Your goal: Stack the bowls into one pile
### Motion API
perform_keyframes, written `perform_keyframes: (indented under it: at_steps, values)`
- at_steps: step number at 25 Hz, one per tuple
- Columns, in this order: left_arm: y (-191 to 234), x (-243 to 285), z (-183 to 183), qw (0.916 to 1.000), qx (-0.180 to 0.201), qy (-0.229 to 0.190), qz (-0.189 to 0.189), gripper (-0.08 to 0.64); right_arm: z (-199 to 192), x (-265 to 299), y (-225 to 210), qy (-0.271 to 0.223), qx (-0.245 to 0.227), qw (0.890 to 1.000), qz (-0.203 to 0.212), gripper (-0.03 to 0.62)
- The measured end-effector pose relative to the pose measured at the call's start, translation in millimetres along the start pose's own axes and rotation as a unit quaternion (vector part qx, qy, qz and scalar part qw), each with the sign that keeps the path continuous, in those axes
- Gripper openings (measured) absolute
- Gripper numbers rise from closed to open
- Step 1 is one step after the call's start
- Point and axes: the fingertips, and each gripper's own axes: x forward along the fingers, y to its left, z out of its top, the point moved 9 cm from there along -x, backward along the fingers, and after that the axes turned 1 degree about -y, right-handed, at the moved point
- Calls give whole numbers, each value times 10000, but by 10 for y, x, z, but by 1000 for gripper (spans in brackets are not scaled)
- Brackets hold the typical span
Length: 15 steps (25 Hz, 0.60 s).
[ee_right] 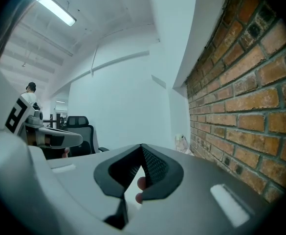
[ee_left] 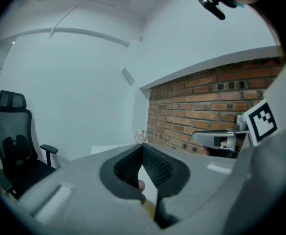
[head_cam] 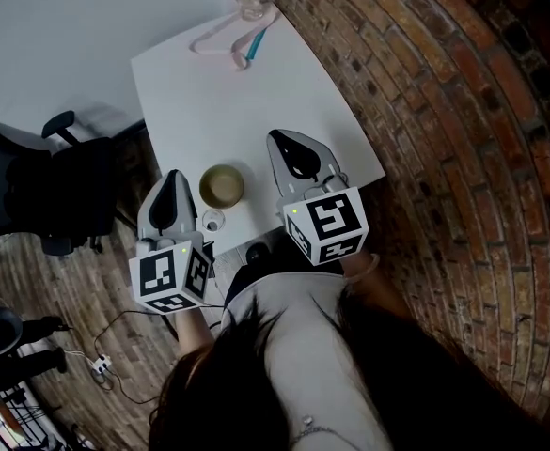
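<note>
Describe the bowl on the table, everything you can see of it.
The bowl is round, olive-gold with a paler rim, slightly glossy. It stands upright, open side up, near the person's edge of the white table, between the left gripper and right gripper; neither appears to touch it. Whether other bowls nest inside it cannot be told from above.

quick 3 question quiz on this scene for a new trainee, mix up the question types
1. True or false: the left gripper is shut on the bowl.
2. In the head view, what runs along the right side of the table? A) brick wall B) window C) shelf
3. Fill in: the right gripper has its jaws ___.

Key: 1 false, it is shut but holds nothing, and the bowl sits on the table. 2 A. 3 shut.
</note>
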Motion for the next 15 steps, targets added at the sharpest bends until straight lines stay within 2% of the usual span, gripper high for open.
perform_keyframes:
  at_steps: [15]
  values:
    - [188, 24, -17, 9999, -94, 40, -127, 0, -23, 118, 148, 80, 44, 9999, -69, 3]
